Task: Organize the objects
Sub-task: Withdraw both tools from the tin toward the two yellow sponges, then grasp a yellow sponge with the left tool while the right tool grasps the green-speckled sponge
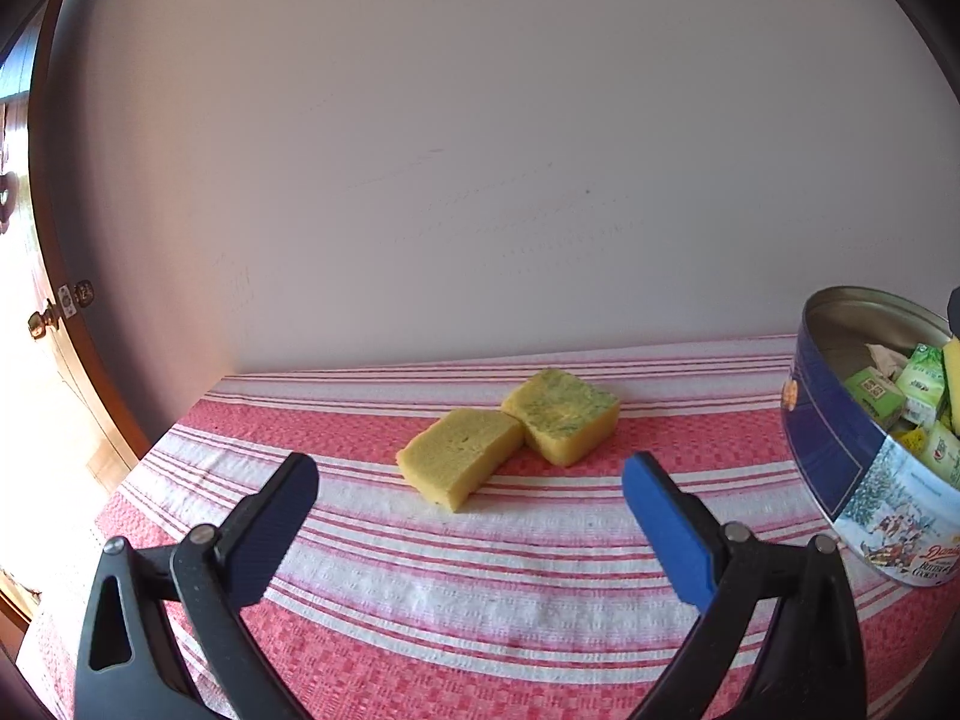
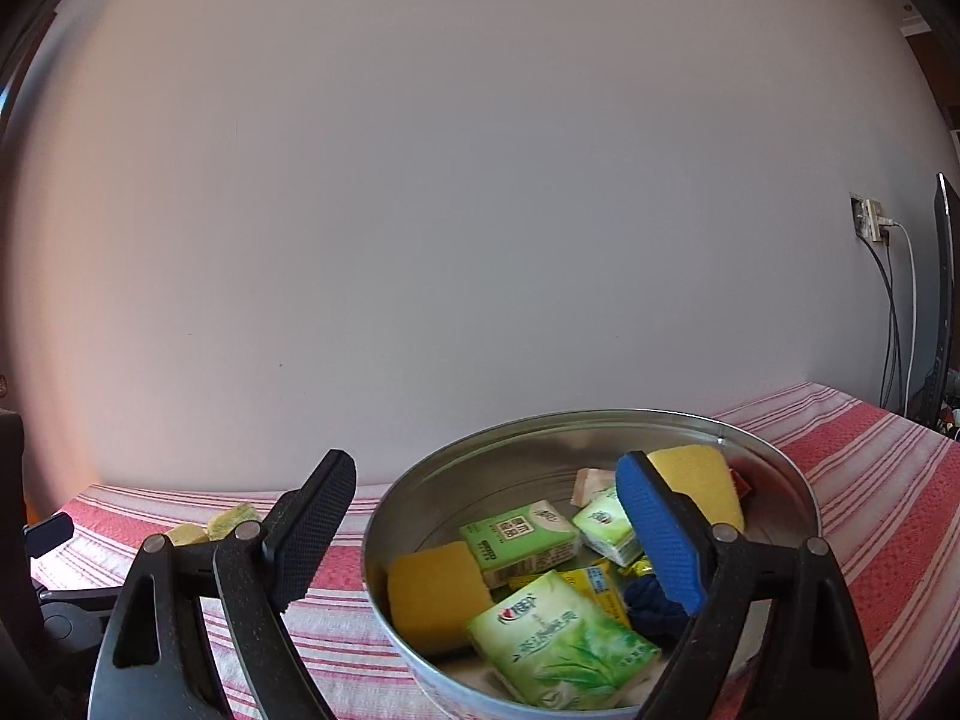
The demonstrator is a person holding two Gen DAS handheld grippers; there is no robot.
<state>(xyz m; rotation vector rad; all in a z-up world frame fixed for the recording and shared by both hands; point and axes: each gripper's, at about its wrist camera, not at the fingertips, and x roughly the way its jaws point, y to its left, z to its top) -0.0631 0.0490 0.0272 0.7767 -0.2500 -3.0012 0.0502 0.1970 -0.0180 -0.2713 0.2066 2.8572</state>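
A round cookie tin (image 2: 798,483) already holding tissue packs and sponges sits on a striped cloth (image 1: 480,588), with the empty, wide-open right gripper (image 2: 498,534) hovering over it. Two yellow sponges (image 1: 507,435) lie touching, straight ahead of the equally open, empty left gripper (image 1: 471,531), which looks better placed to fetch them; the closer sponge's long axis runs diagonally.

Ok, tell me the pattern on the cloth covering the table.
Red-and-white striped woven tablecloth, clearest in the left wrist view.
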